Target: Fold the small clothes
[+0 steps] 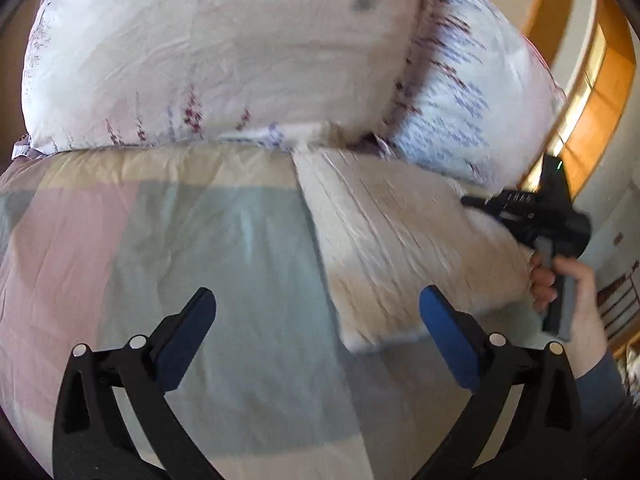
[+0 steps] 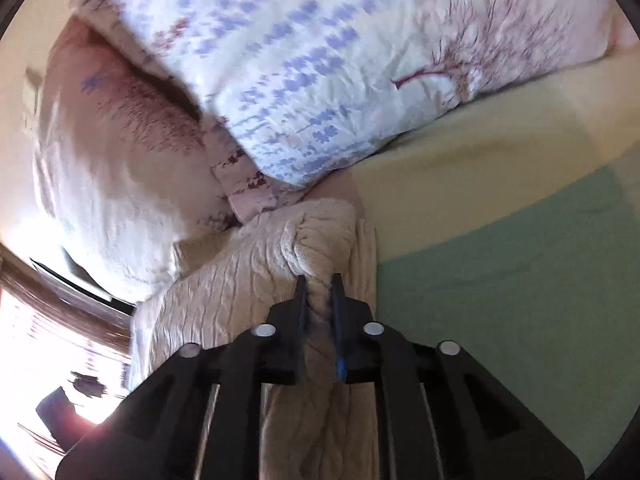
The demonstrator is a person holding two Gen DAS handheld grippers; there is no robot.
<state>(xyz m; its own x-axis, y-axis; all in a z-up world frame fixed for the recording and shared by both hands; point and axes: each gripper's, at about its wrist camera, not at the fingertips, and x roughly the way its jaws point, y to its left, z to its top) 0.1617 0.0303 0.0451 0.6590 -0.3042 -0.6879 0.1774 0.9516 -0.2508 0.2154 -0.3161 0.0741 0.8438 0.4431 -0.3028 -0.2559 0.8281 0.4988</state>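
A cream cable-knit garment (image 1: pixel 384 240) lies folded on the bed, right of centre in the left wrist view. My left gripper (image 1: pixel 318 312) is open and empty, hovering above the bedspread with its right finger over the garment's near edge. My right gripper (image 2: pixel 319 280) is shut on a bunched fold of the same cream knit (image 2: pixel 256 264). The right gripper also shows in the left wrist view (image 1: pixel 472 201), at the garment's far right edge, held by a hand.
Two floral pillows (image 1: pixel 224 52) (image 2: pixel 320 68) lie at the head of the bed behind the garment. The bedspread (image 1: pixel 224 248) has pink, green and yellow blocks. A wooden frame (image 1: pixel 600 92) and a bright window (image 2: pixel 48 340) stand beyond the bed.
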